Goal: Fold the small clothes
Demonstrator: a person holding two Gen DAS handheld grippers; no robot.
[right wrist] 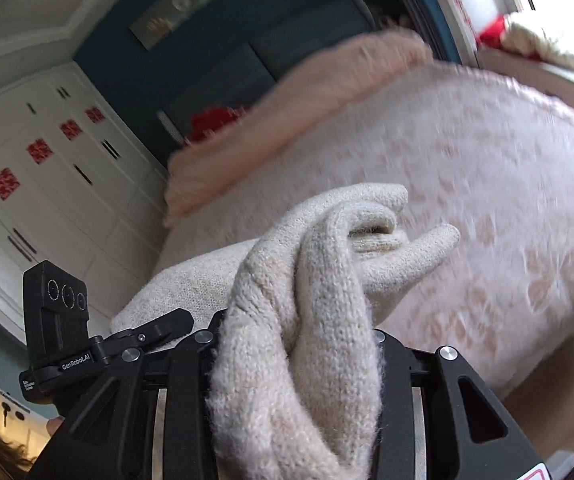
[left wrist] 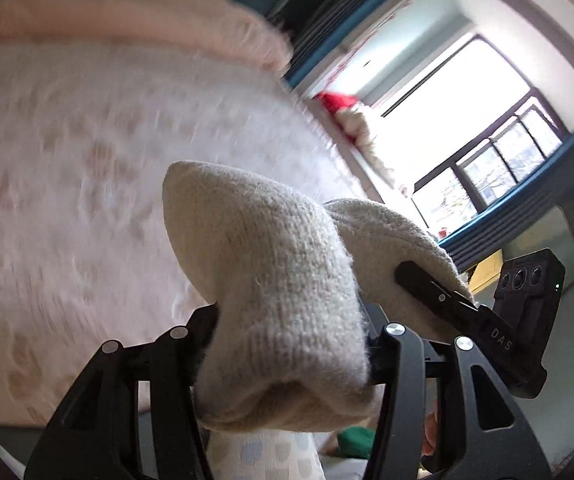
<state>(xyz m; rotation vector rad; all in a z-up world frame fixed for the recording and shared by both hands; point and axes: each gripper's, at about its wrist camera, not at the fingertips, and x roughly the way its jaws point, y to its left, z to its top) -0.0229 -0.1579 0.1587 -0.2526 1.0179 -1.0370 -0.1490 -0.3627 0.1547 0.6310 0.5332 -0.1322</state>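
Both tools clamped on cream knit glove: left tool (left wrist: 287, 344), right tool (right wrist: 295, 340), glove (right wrist: 327, 264).

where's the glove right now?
The cream knit glove is off the bed, clamped in both grippers: cuff end in the left gripper, finger end in the right gripper, above the pink spotted blanket.
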